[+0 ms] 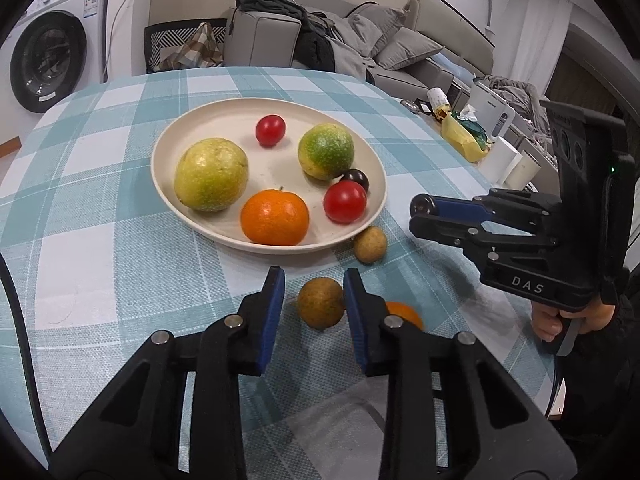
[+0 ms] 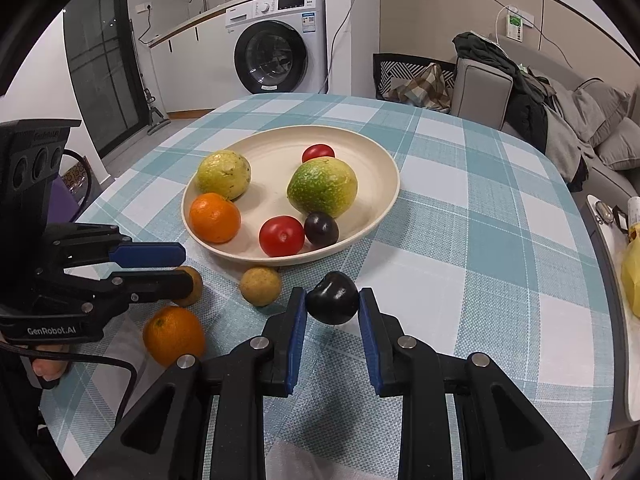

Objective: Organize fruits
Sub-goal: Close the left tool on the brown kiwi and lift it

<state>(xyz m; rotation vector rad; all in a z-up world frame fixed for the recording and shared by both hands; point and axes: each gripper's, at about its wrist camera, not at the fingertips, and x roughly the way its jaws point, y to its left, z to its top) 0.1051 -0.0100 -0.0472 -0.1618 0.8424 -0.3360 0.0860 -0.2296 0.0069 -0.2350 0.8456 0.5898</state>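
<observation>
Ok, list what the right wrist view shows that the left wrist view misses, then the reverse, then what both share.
Right wrist only: a dark plum between the right gripper pads, and a sink faucet.
Left wrist only: white cups and a yellow bag off to the side.
Both: the cream plate of fruit, two brown fruits on the cloth with the open left gripper around one, a loose orange, and the washing machine.

Woven teal-and-white checked tablecloth (image 2: 460, 184), matt, coarse weave visible. Round cream plate (image 2: 384, 156), smooth, matt, looks plastic or ceramic. Red cherry tomatoes (image 2: 281, 236) glossy, smooth. Dark plum-coloured round fruit (image 2: 332, 298) glossy. Orange mandarin (image 2: 215, 218) pitted, slight sheen. Tan round longan-like fruit (image 2: 261, 286) dull, rough. Black plastic gripper bodies matt, blue textured finger pads (image 2: 297, 336), shiny metal pins (image 2: 407, 342).
</observation>
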